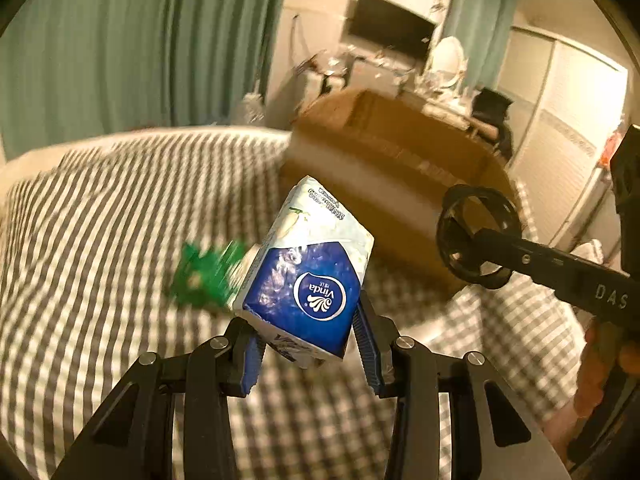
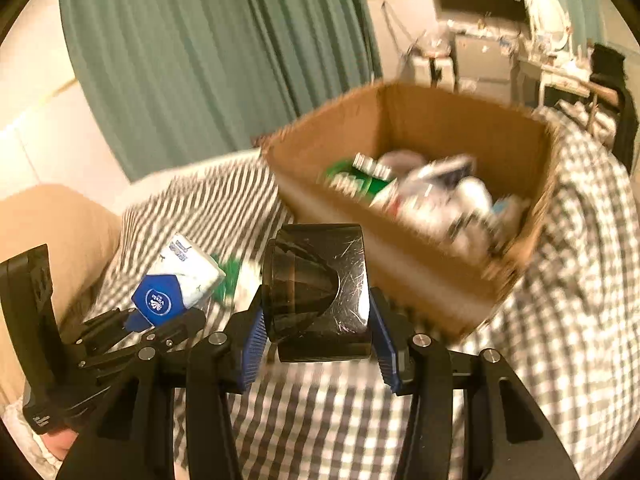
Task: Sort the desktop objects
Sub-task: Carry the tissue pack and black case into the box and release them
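My left gripper [image 1: 306, 344] is shut on a blue and white Vinda tissue pack [image 1: 308, 276], held above the checked bedcover [image 1: 100, 240]. The pack also shows in the right wrist view [image 2: 176, 284], with the left gripper [image 2: 160, 324] under it. My right gripper [image 2: 316, 344] is shut on a black tape roll [image 2: 318, 292], which also shows at the right of the left wrist view [image 1: 476, 236]. A cardboard box [image 2: 340, 132] with several items inside stands ahead on the bed [image 1: 384, 148]. A green packet [image 1: 204, 272] lies on the cover behind the tissue pack.
Green curtains [image 2: 200, 60] hang behind the bed. A cluttered dresser with a mirror [image 1: 446, 60] and a dark screen [image 1: 390, 30] stand at the far wall. A hand [image 1: 600, 364] holds the right gripper's handle.
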Demonstrator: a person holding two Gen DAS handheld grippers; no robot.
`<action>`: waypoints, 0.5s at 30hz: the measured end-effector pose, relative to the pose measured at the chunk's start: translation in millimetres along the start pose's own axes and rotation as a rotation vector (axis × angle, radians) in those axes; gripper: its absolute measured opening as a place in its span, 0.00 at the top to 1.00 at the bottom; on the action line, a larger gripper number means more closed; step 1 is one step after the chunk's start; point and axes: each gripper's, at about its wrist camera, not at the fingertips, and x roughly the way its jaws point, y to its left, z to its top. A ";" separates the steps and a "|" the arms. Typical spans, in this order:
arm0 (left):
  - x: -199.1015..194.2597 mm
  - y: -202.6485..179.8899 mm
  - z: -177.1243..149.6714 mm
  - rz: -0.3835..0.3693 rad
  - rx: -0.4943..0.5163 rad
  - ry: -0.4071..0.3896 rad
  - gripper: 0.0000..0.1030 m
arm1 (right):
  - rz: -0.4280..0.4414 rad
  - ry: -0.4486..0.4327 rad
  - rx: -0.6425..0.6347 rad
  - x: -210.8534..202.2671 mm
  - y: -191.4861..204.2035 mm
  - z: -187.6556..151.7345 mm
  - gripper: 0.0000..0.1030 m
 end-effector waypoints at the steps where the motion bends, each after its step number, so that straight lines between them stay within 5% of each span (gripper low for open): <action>1: -2.0 -8.1 12.8 -0.020 0.017 -0.015 0.60 | -0.008 -0.018 0.000 -4.4 -2.5 7.3 0.55; 9: 11.0 -63.3 94.6 -0.122 0.132 -0.073 0.60 | -0.083 -0.081 0.071 -2.9 -51.6 64.6 0.55; 15: 78.8 -97.3 142.6 -0.166 0.191 -0.017 0.60 | -0.158 -0.038 0.133 42.7 -99.3 98.5 0.55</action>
